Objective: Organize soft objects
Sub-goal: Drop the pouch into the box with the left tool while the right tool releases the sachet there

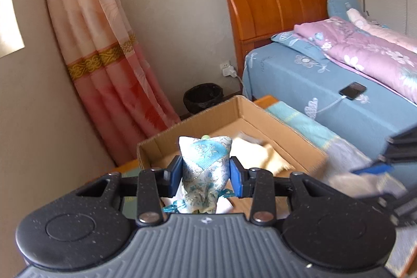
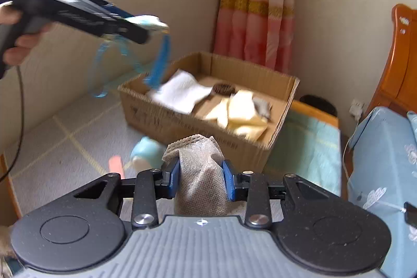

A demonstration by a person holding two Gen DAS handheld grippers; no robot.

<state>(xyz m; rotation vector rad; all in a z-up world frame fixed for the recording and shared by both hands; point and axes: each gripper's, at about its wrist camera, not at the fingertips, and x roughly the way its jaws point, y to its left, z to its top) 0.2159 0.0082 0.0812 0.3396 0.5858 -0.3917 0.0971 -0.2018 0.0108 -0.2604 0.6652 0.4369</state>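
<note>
Left gripper (image 1: 206, 175) is clamped on a pouch (image 1: 204, 168), pitched down; right gripper (image 2: 201, 180) is clamped on a sachet (image 2: 202, 179), pitched down.

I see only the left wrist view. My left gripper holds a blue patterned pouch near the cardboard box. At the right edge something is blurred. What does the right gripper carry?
Observer: The right gripper is shut on a grey mesh pouch.
Operator: My pouch hides part of the box. What lies in there?
Observer: In the cardboard box, a white cloth lies at the left, a dark round object behind it, and pale yellow cloths at the right.
Operator: Is anything left outside the box?
Observer: Yes. A light blue soft object lies on the mat in front of the box, just left of the grey pouch.
</note>
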